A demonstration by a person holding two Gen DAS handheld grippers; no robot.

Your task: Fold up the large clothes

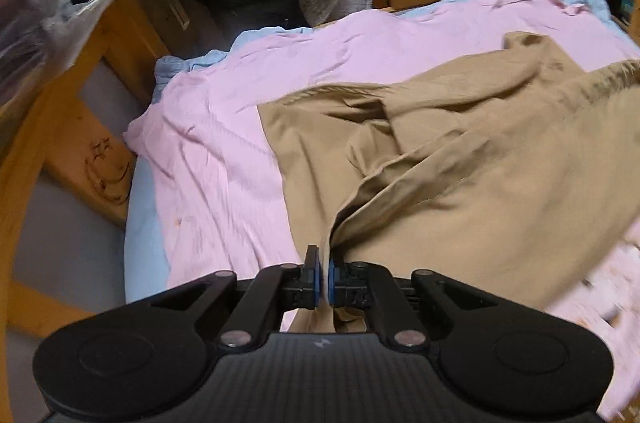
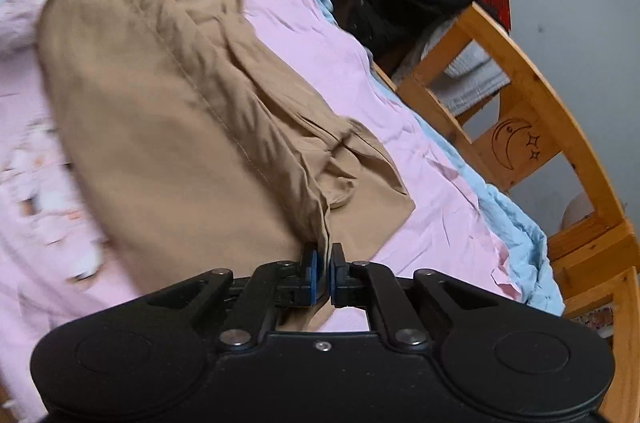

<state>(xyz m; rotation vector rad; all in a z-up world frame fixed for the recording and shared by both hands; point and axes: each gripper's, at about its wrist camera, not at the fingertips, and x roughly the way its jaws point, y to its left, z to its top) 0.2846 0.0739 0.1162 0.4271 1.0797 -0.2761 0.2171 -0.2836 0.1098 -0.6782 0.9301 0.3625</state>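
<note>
Between the left gripper's (image 1: 323, 273) pads a fold of the tan garment (image 1: 460, 151) was clamped; the right gripper (image 2: 322, 273) pinched another edge. Ahead of both it draped over the pink sheet (image 1: 224, 127) (its far end blurred). What the garment was stayed unclear.

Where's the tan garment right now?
The tan garment is spread over the pink sheet on the bed, pinched at two spots by the left gripper and right gripper.

Right claw (image 2: 323, 263) pinches tan garment (image 2: 160, 111) above pink sheet (image 2: 400, 103)
</note>
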